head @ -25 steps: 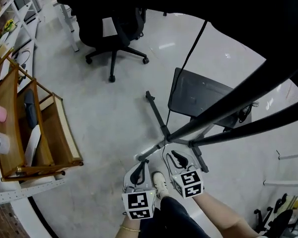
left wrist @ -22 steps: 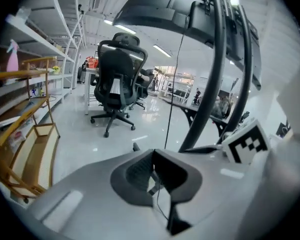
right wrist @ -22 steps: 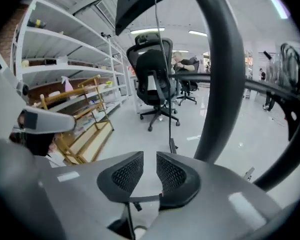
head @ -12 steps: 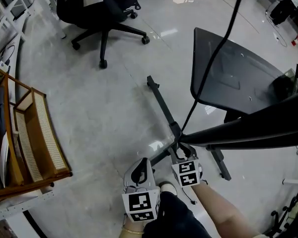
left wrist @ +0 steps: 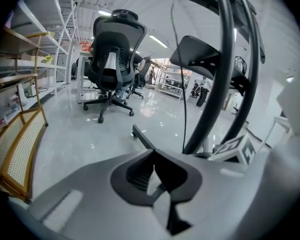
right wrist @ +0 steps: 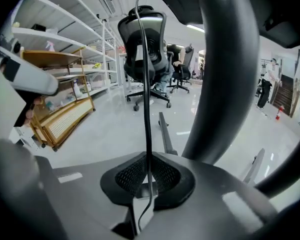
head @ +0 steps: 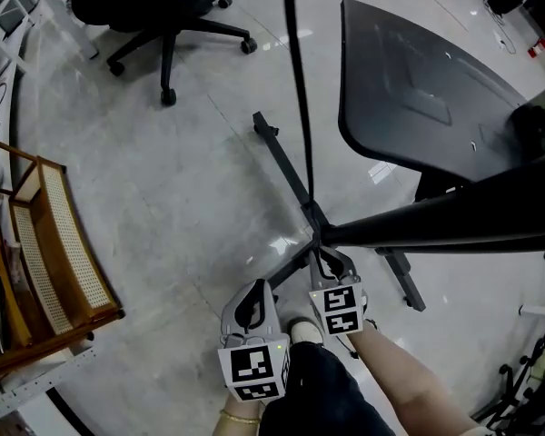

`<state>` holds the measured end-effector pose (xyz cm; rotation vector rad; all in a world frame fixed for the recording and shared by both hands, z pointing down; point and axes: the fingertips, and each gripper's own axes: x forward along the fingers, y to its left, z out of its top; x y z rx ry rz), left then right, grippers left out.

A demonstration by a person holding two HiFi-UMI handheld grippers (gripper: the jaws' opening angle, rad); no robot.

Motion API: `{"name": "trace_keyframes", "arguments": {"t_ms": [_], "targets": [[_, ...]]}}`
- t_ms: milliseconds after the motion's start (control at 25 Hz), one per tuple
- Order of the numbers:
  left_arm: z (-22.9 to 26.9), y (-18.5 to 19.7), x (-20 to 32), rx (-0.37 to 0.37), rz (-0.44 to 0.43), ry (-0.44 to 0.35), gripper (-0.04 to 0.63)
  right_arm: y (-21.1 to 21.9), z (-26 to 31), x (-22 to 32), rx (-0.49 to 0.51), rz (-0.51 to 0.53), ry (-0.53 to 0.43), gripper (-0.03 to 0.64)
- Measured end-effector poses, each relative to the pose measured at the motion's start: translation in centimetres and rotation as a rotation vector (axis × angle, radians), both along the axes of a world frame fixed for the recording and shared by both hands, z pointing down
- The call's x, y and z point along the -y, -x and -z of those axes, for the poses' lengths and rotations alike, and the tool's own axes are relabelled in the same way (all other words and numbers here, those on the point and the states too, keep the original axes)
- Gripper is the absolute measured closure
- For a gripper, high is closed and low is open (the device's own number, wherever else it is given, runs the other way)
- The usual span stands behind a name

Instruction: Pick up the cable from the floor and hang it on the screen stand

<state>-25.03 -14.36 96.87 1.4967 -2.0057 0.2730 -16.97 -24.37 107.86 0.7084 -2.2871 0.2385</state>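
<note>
A thin black cable (head: pixel 298 80) runs straight up out of the head view from my right gripper (head: pixel 327 263), which sits low beside the hub of the black screen stand's floor legs (head: pixel 282 157). In the right gripper view the cable (right wrist: pixel 146 84) passes between the pads of the right gripper (right wrist: pixel 147 176), whose jaws are closing on it, and a short tail hangs below. The stand's thick pole (right wrist: pixel 225 74) rises just to the right. My left gripper (head: pixel 250 291) hovers beside it, to the left, shut and empty (left wrist: pixel 154 156). The dark screen panel (head: pixel 418 89) tilts above.
A black office chair (head: pixel 154 7) stands at the back left on the glossy grey floor. A wooden rack with cane panels (head: pixel 45 243) is at the left. A person's white shoe (head: pixel 302 331) lies between the grippers. Metal shelving (right wrist: pixel 65 44) lines the left wall.
The right gripper has moved forward to the stand's hub and its jaws have come together round the cable. The cable now runs straight up. The left gripper has barely moved.
</note>
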Motion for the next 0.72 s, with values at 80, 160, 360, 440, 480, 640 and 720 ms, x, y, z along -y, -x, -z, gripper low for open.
{"name": "trace_keyframes", "arguments": {"t_ms": [80, 160, 360, 440, 480, 640, 720], "targets": [[1.4, -0.6, -0.4, -0.010, -0.004, 0.002, 0.588, -0.4, 2.2, -1.5, 0.013, 0.028, 0.001, 0.594], [3.1, -1.2, -0.9, -0.017, -0.010, 0.005, 0.588, -1.0, 4.6, -3.0, 0.026, 0.034, 0.007, 0.594], [9.1, -3.3, -3.6, -0.048, -0.016, 0.012, 0.588, -4.2, 12.6, -7.1, 0.077, -0.014, 0.008, 0.594], [11.8, -4.5, -5.0, -0.076, -0.017, 0.010, 0.588, -5.9, 16.4, -8.8, 0.086, -0.034, -0.010, 0.594], [13.2, -5.1, -5.6, -0.090, -0.021, 0.010, 0.588, -6.8, 18.5, -9.5, 0.088, -0.048, -0.021, 0.594], [19.2, -7.7, -6.9, -0.109, -0.073, -0.002, 0.588, -9.9, 26.4, -11.1, 0.089, -0.123, -0.071, 0.595], [22.9, -9.2, -7.3, -0.103, -0.103, -0.017, 0.588, -11.6, 30.4, -11.4, 0.085, -0.170, -0.096, 0.595]]}}
